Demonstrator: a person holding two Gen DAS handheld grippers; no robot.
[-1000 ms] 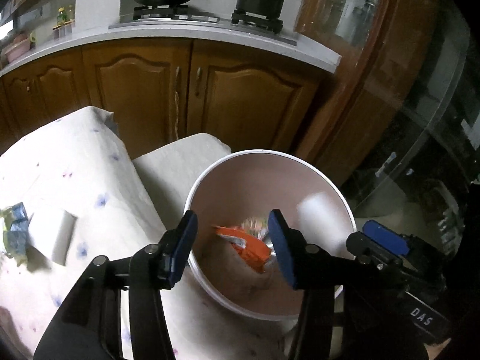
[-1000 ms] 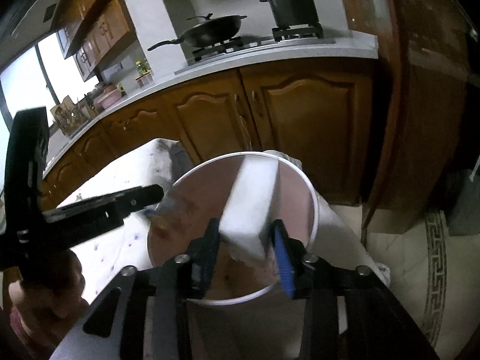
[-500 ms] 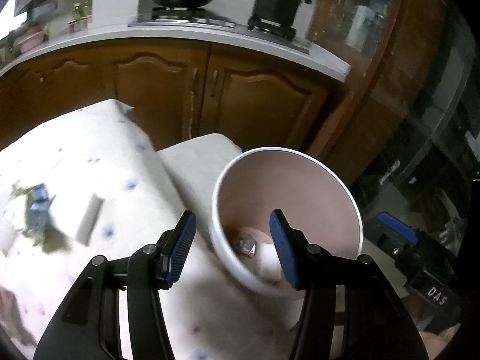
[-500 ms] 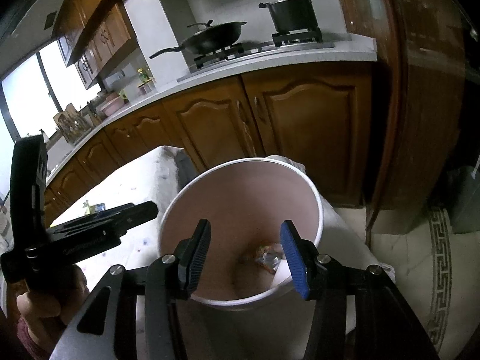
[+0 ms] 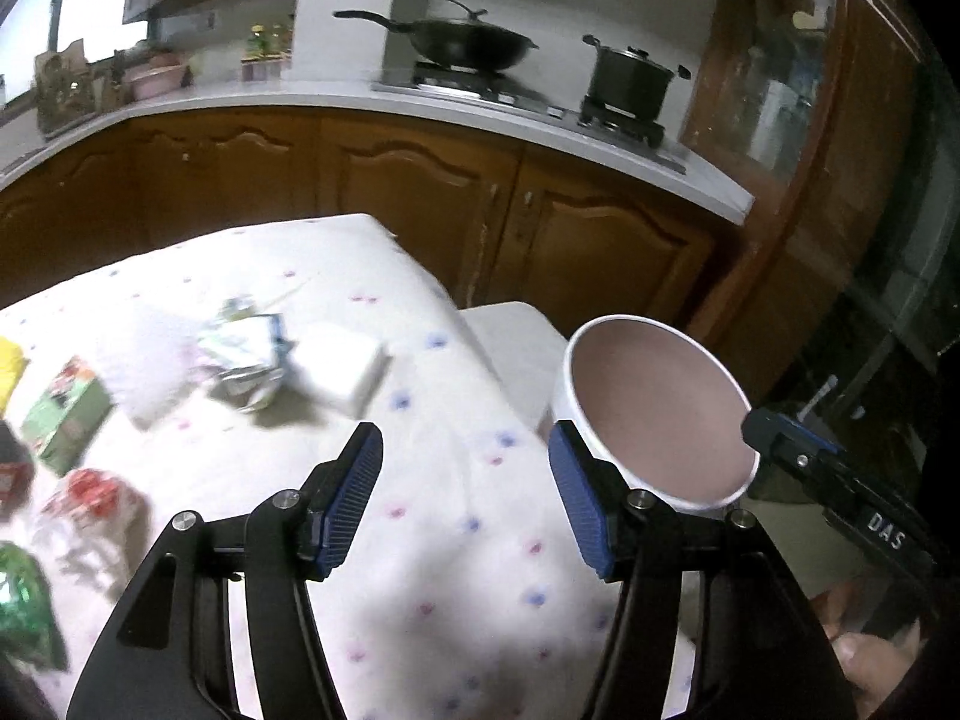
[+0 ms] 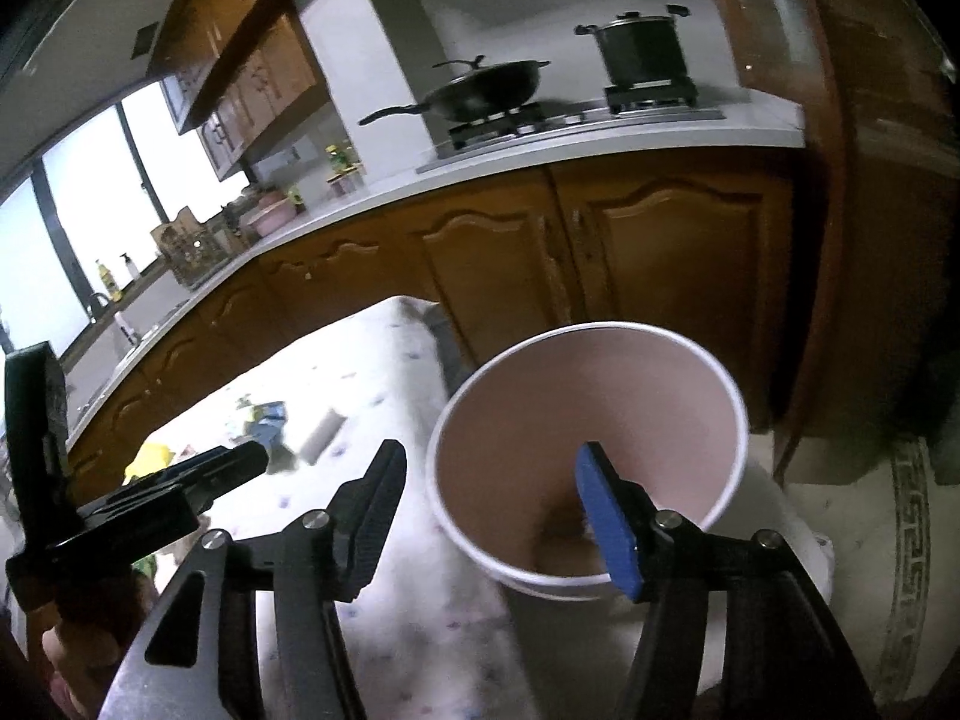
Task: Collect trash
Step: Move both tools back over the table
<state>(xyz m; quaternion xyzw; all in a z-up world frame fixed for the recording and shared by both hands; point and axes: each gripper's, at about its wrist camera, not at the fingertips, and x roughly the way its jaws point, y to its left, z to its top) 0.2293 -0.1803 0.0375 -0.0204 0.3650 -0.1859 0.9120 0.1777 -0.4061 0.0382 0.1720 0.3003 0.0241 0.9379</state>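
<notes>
My left gripper (image 5: 465,504) hangs over the flowered tablecloth (image 5: 456,540), its jaws opening with nothing between them. Ahead of it on the cloth lie a white block (image 5: 342,369), a crumpled wrapper (image 5: 246,360), a green box (image 5: 63,420) and a red wrapper (image 5: 84,492). To its right stands the white bin (image 5: 654,408) with a pink inside. My right gripper (image 6: 489,522) hovers at the bin's (image 6: 600,396) near rim, jaws opening and empty; the rim runs between its fingers. The left gripper's tip (image 6: 198,474) shows in the right wrist view.
Brown cabinets (image 5: 600,252) under a white counter carry a wok (image 5: 468,45) and a pot (image 5: 630,81). A tall wood-and-glass cupboard (image 5: 840,120) rises right of the bin. A white seat (image 5: 510,330) sits between table and bin. Tiled floor (image 6: 870,510) lies to the right.
The right gripper let go of the white block, which dropped into the bin. The left gripper swung left from over the bin to over the table. Both jaws widened.
</notes>
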